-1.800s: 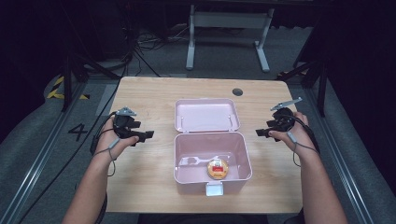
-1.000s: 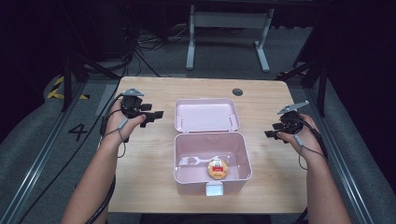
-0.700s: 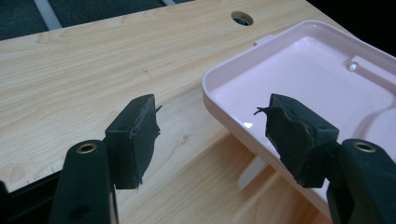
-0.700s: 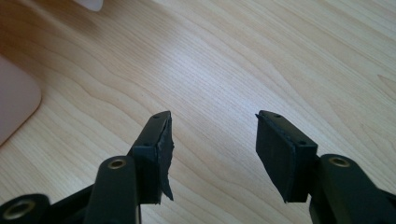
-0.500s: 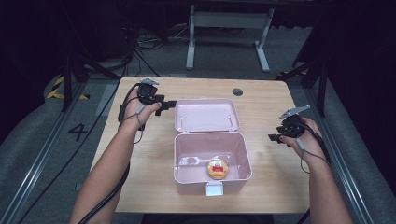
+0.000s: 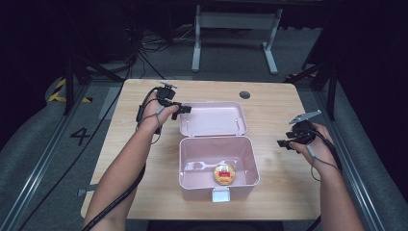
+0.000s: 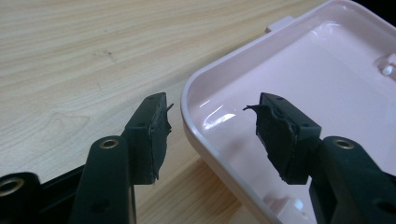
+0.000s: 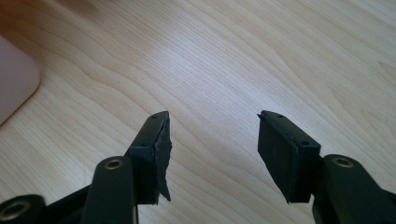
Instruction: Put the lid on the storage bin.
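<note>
An open pink lunch box (image 6: pixel 190 163) sits mid-table, its lid (image 6: pixel 211 120) lying flat behind it. Inside lie a white spoon (image 6: pixel 204 166) and a round orange-and-red item (image 6: pixel 224 174). My left gripper (image 6: pixel 182 110) is open at the lid's left rear corner. In the left gripper view the gripper (image 7: pixel 210 112) straddles the lid's (image 7: pixel 308 79) rim, one jaw over the wood, the other over the lid's inside. Right of the box, my right gripper (image 6: pixel 286 141) is open. Bare wood lies between its jaws in the right gripper view (image 8: pixel 212 121).
The wooden table (image 6: pixel 274 192) has a dark round hole (image 6: pixel 245 95) near its far edge. A white latch (image 6: pixel 221 195) sticks out from the box's front. A pink box corner (image 8: pixel 14 84) shows left of the right gripper. A white metal frame (image 6: pixel 231 29) stands on the floor beyond.
My left gripper has moved away from me and rightward, from the table's left side to the lid's left corner. My right gripper has drifted right and slightly nearer. The box has not moved.
</note>
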### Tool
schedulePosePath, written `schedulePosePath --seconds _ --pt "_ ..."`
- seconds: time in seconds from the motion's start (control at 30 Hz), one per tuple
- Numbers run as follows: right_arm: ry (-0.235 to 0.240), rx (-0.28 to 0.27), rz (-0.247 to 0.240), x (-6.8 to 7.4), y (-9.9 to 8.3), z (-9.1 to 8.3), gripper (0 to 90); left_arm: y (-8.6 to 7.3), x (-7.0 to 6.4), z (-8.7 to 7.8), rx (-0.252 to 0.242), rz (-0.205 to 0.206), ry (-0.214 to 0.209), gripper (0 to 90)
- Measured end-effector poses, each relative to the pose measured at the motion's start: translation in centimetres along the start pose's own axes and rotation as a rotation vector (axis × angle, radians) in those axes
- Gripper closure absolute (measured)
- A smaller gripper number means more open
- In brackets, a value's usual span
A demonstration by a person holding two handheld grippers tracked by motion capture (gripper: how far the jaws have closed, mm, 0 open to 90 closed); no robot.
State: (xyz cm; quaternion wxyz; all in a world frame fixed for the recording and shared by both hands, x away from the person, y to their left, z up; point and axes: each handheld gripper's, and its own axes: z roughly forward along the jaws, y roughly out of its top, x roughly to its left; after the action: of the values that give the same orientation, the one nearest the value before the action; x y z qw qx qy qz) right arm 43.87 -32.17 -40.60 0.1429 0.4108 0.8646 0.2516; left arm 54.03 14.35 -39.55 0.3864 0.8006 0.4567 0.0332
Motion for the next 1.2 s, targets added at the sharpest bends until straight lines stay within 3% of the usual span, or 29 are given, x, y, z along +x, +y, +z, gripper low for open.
schedulePosePath --seconds 0.07,0.17,0.47,0.63,0.73,1.03,1.2 --pt "0.002 0.000 0.009 0.1 -0.1 0.0 45.2 0.1 0.0 0.5 0.037 -0.004 -0.009 48.1" --pt "0.002 -0.004 0.008 0.1 -0.2 -0.1 45.2 0.2 0.0 0.7 0.052 -0.014 -0.022 51.2" --pt "0.022 -0.028 0.017 0.2 -0.5 -0.4 45.2 0.7 0.5 0.5 0.051 -0.068 -0.033 63.5" --pt "0.019 -0.035 0.017 0.4 -0.4 -0.5 45.2 1.1 0.6 0.1 0.022 -0.099 -0.026 72.4" --pt "0.018 -0.037 0.018 0.4 -0.5 -0.5 45.2 1.3 0.3 -0.2 0.009 -0.089 -0.013 73.3" --pt "0.017 -0.038 0.016 0.4 -0.4 -0.6 45.6 2.7 -1.3 -2.6 -0.072 -0.008 0.039 76.2" --pt "0.023 -0.040 0.021 0.6 -0.3 -0.8 46.4 3.1 -1.6 -3.5 -0.085 0.009 0.040 77.1"
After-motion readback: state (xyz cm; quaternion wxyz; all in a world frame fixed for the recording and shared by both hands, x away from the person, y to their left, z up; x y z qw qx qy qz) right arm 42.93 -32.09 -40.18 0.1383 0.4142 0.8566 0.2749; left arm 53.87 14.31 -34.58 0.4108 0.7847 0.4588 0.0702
